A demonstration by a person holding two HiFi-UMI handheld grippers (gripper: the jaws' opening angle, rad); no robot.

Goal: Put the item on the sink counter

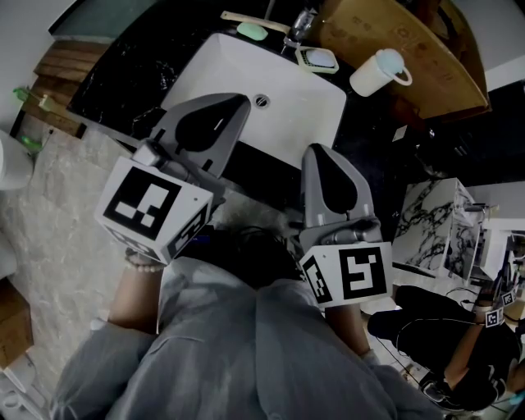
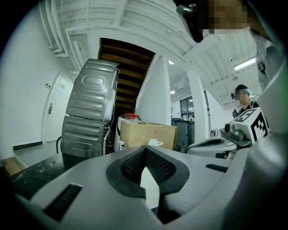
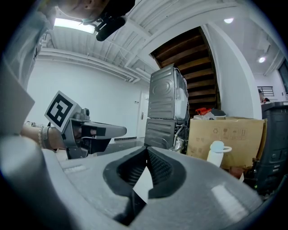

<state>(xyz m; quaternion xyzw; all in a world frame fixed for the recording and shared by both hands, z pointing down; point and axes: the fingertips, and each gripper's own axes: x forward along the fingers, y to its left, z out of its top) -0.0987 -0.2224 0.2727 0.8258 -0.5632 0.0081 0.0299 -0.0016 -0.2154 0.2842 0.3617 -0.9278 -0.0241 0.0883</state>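
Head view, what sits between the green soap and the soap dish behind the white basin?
The chrome faucet stands between the green soap and the soap dish. Only the head view shows it.

- My left gripper (image 1: 238,100): grey plastic shell, tapered, dark teardrop recess on top.
- My right gripper (image 1: 318,150): same grey shell, same dark recess.
- Pads (image 2: 159,167): black, fine mesh texture.
- Marker cube (image 1: 150,207) on each gripper: white faces, black square patterns.
- Slotted vents (image 2: 63,202) in the shell.
- Grey top (image 1: 246,344), short sleeves.
- Beaded bracelet (image 1: 141,261) on my left wrist.
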